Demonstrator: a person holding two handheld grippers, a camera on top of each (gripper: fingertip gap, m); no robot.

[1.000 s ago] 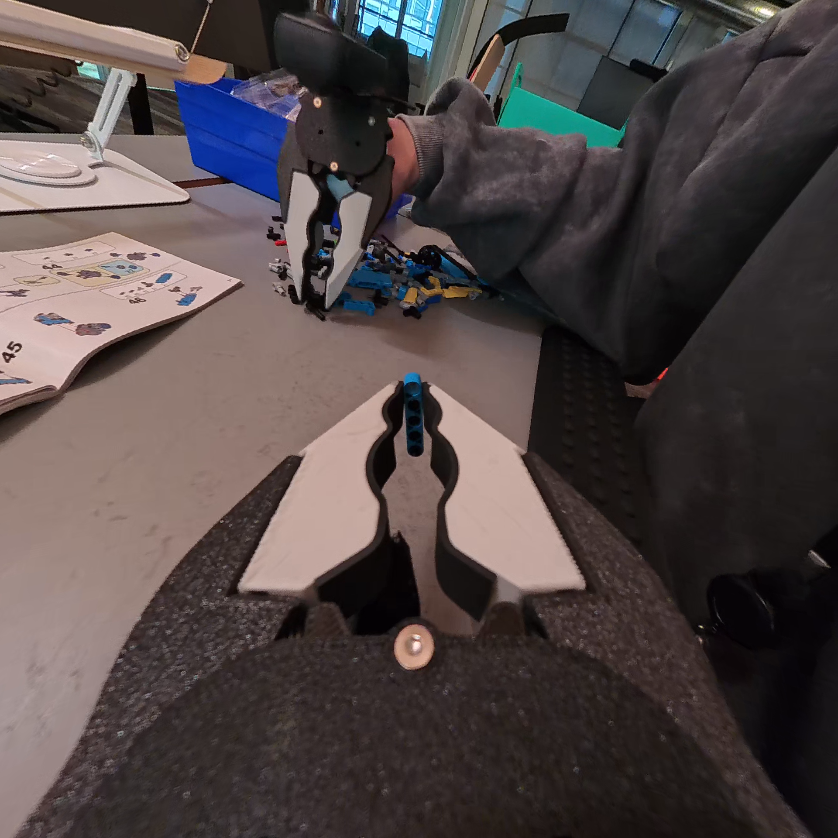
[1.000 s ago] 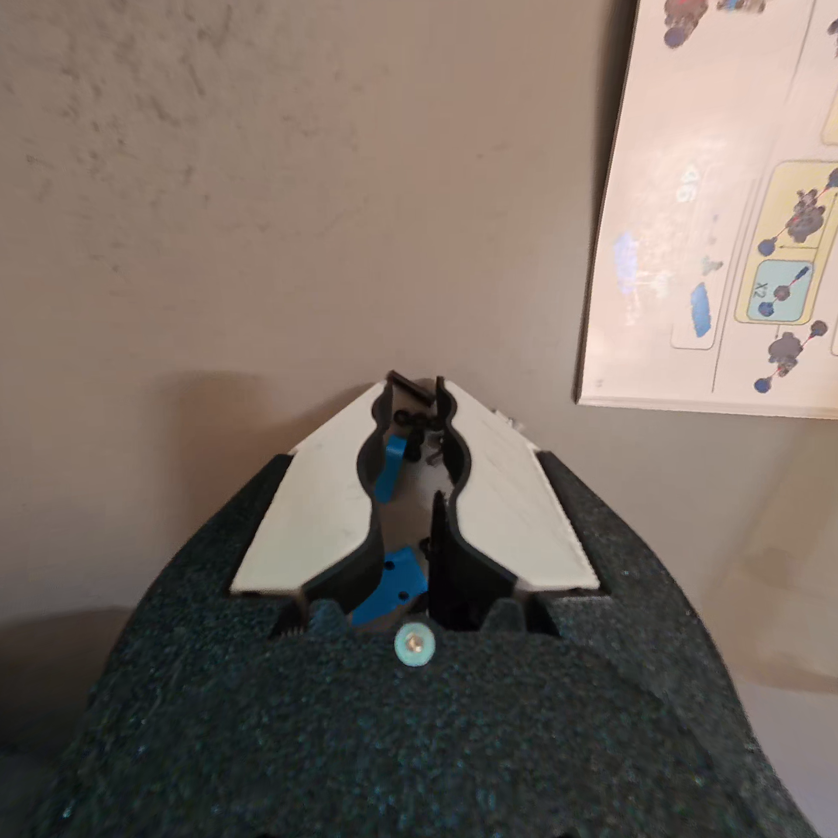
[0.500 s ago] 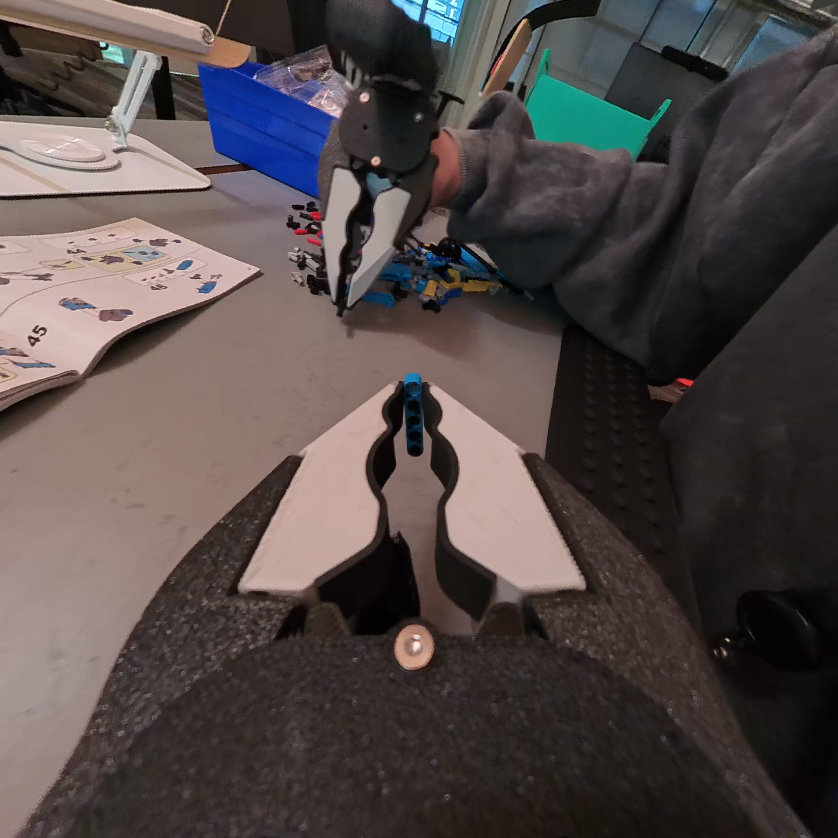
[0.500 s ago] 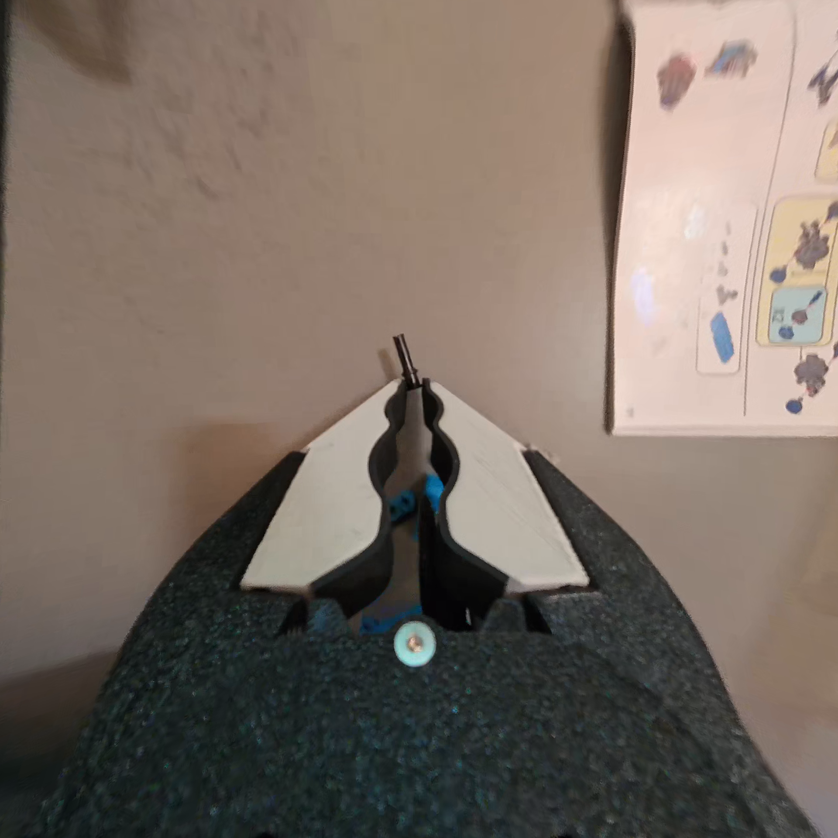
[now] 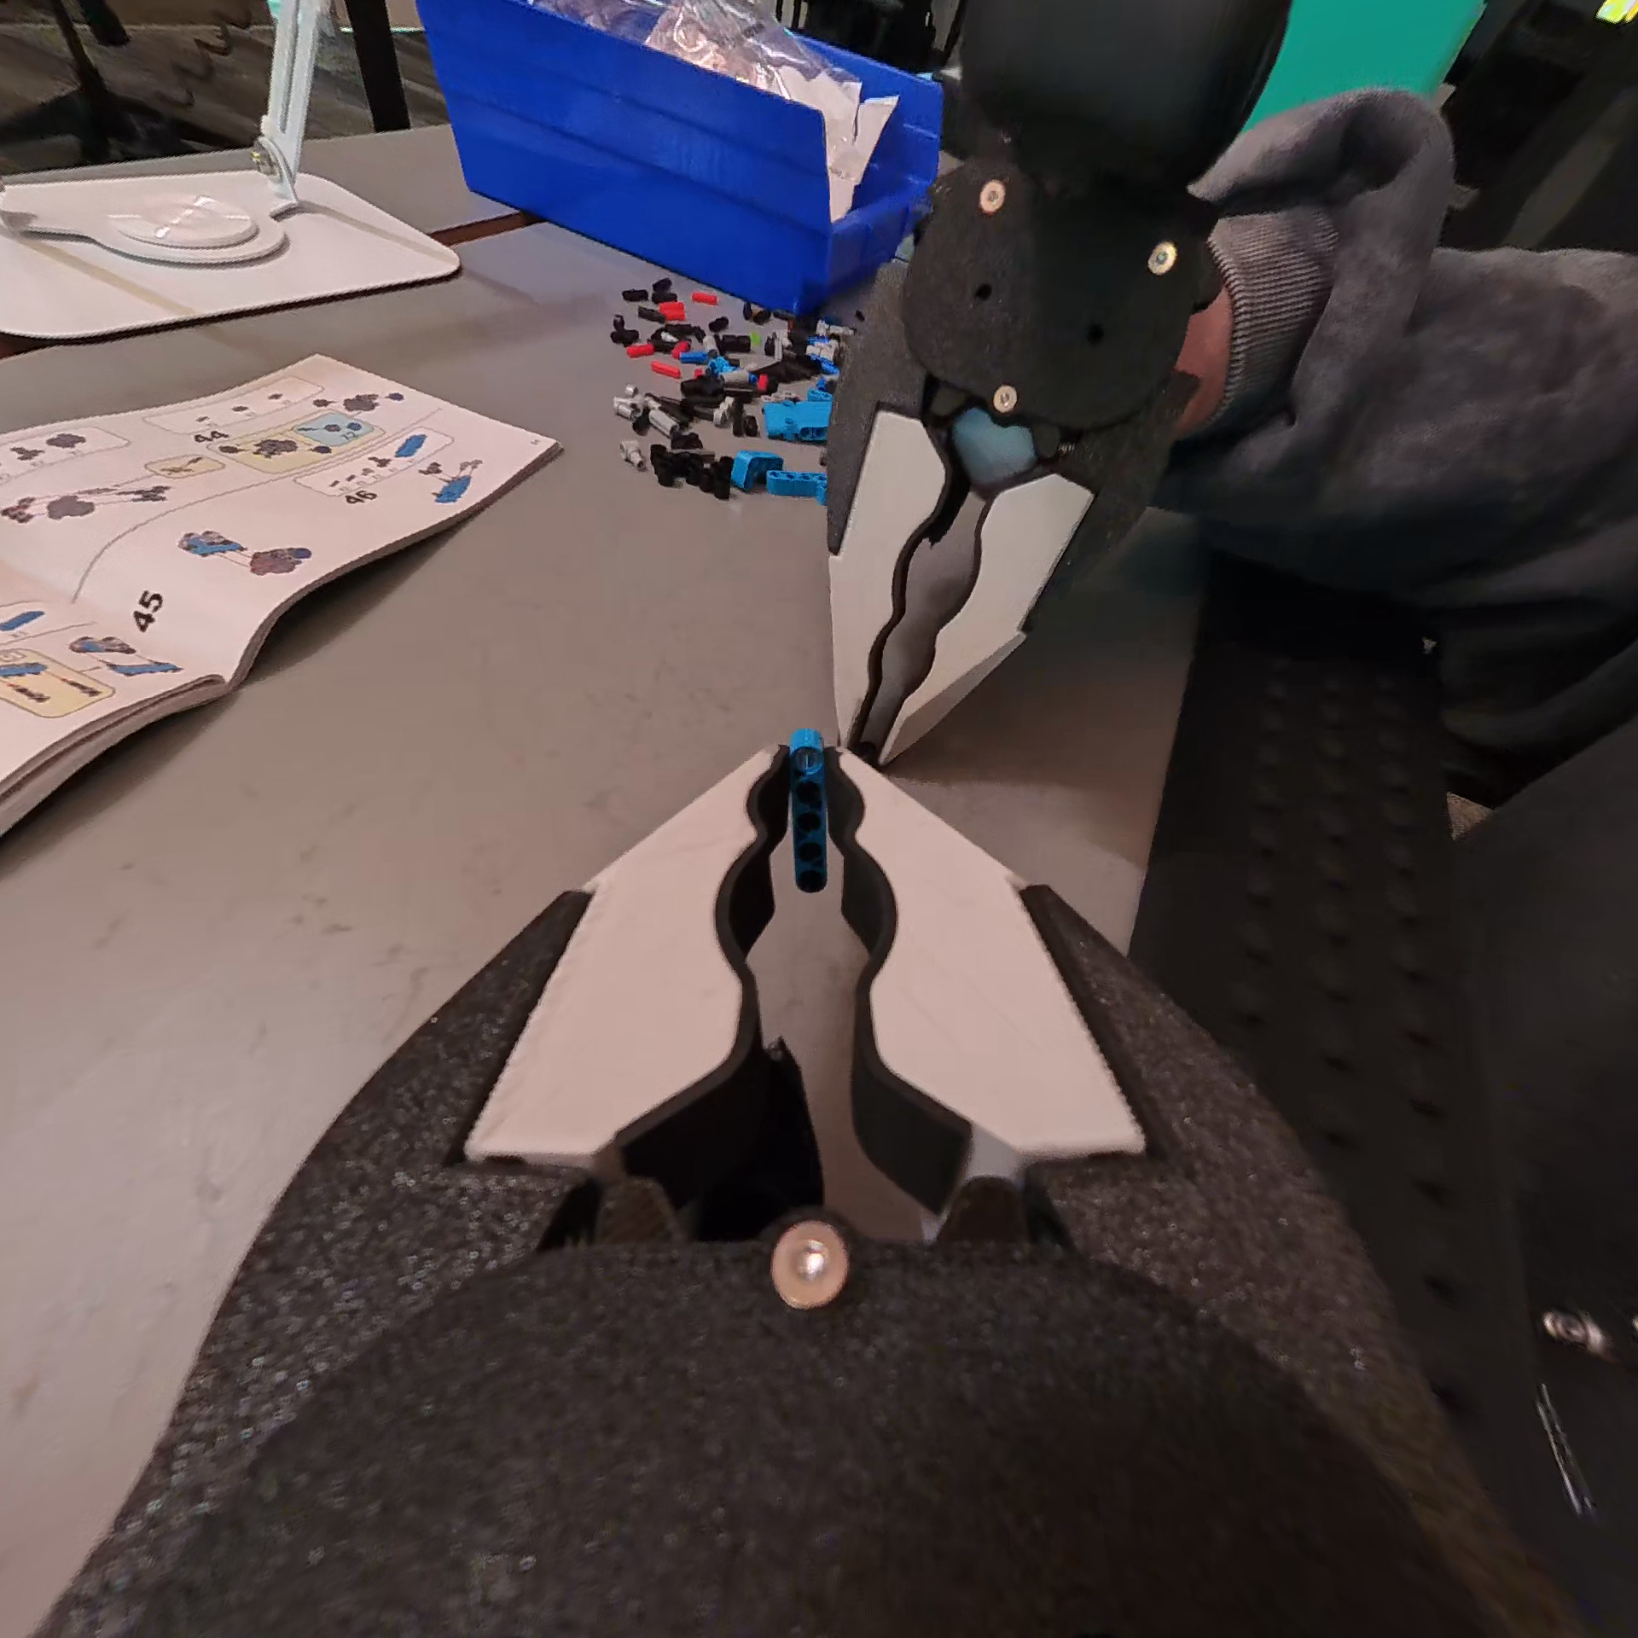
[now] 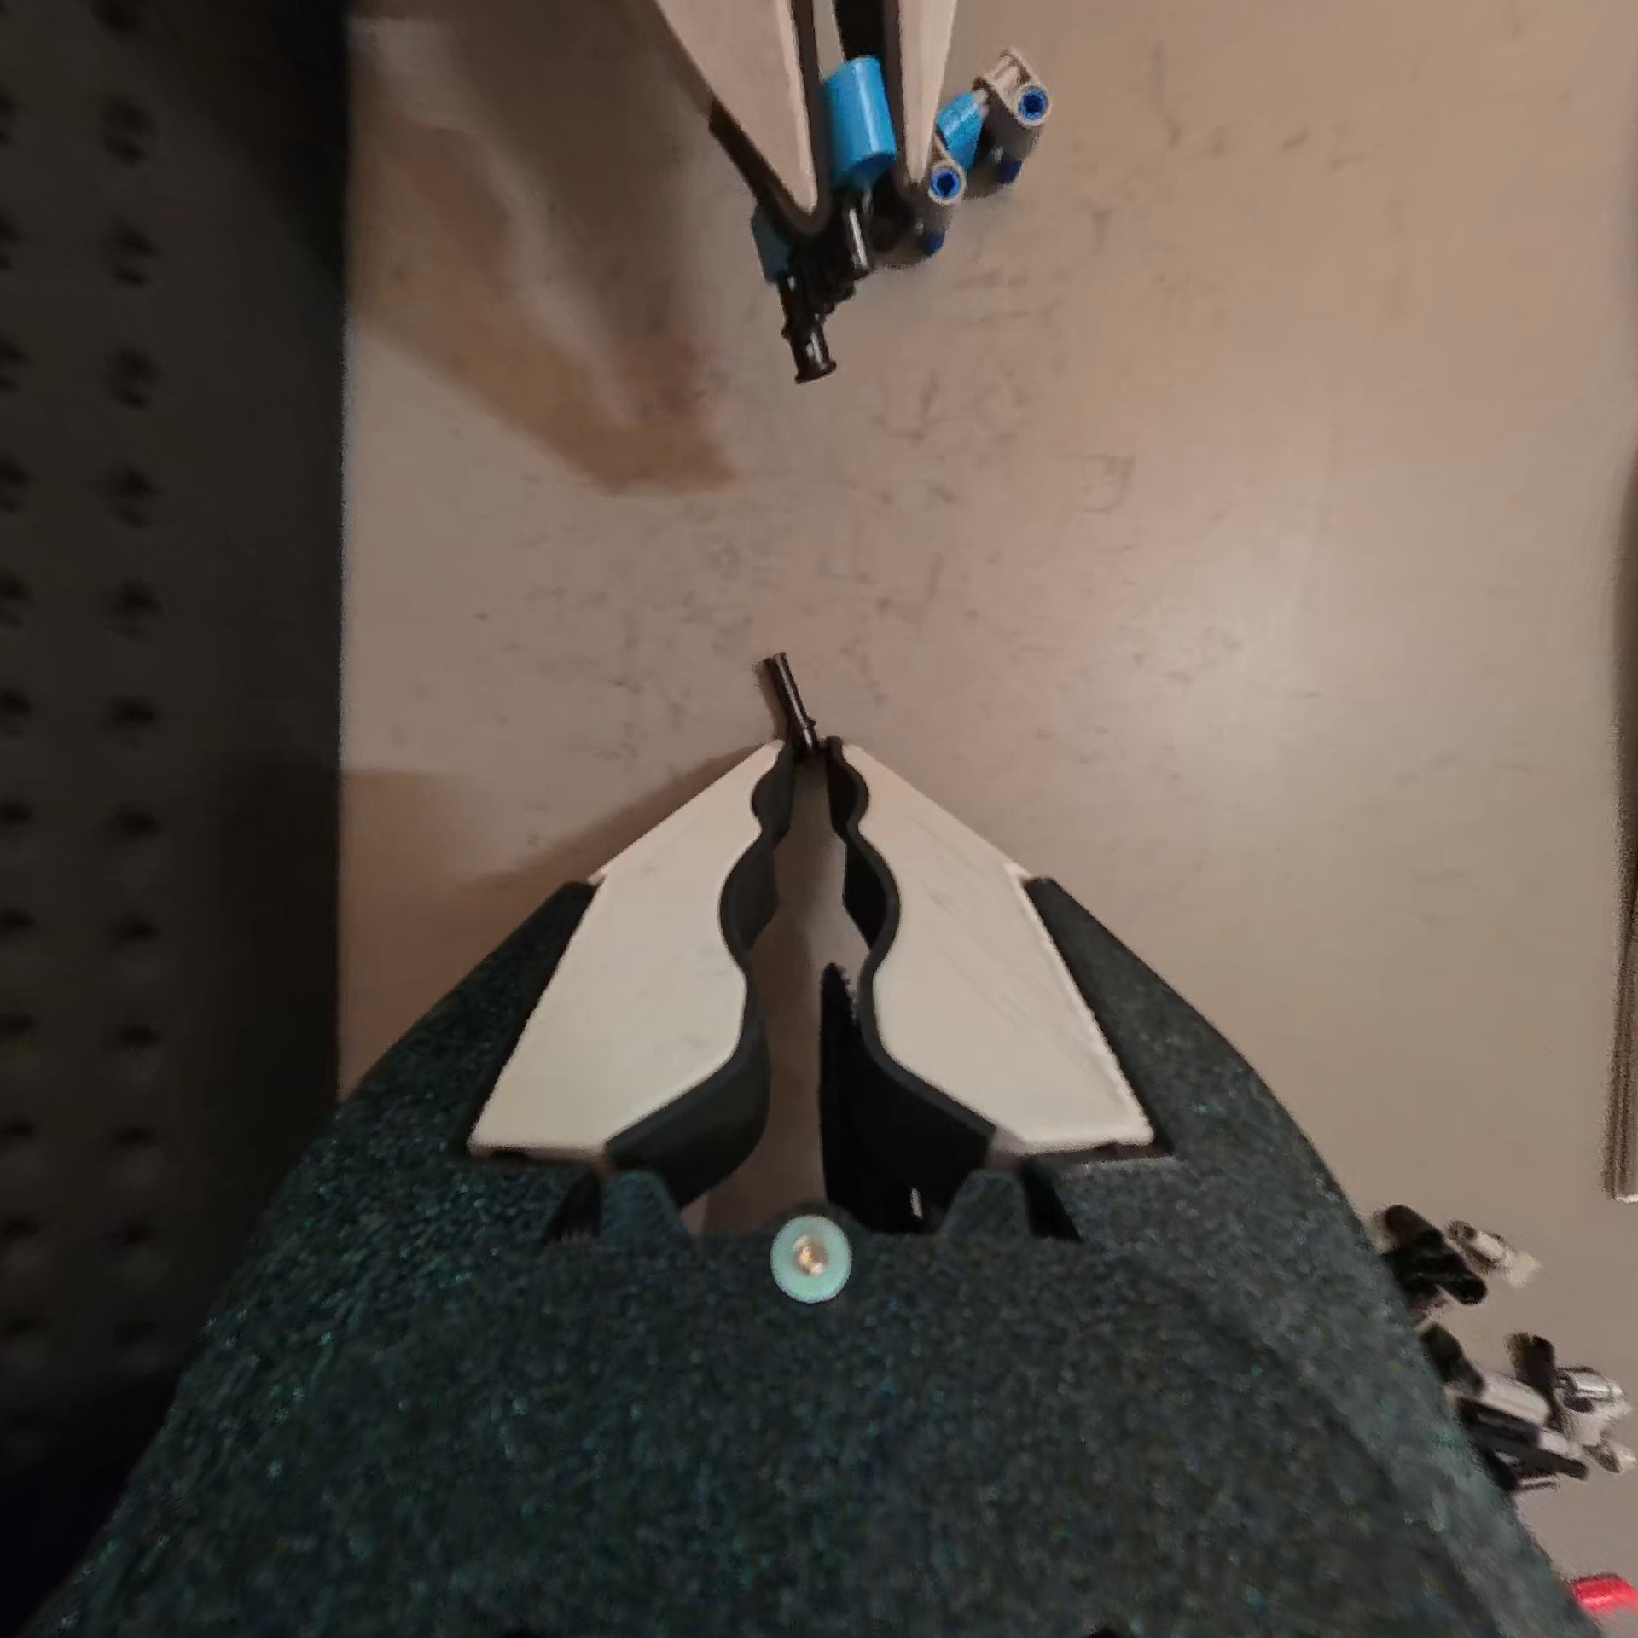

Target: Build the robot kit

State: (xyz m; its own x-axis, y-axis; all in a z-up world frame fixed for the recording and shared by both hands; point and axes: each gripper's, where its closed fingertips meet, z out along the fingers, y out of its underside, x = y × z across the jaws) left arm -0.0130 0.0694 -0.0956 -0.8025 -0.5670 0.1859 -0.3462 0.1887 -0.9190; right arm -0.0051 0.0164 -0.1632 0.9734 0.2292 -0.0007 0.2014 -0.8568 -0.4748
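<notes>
Blue beam (image 5: pixel 807 824) sat clamped upright between left gripper (image 5: pixel 808 753) fingertips above grey table (image 5: pixel 399 842). Right gripper (image 6: pixel 805 744) pinched black pin (image 6: pixel 791 705), tips just beside left's. Loose parts pile (image 5: pixel 718 399), booklet (image 5: pixel 222 514) lay beyond.

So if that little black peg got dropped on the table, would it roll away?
Probably. The black peg in the right gripper looks round and thin, so it could roll on the smooth grey table. It looks stiff, not bendy, and likely very light. Only its end is pinched, so it might slip out easily.
</notes>
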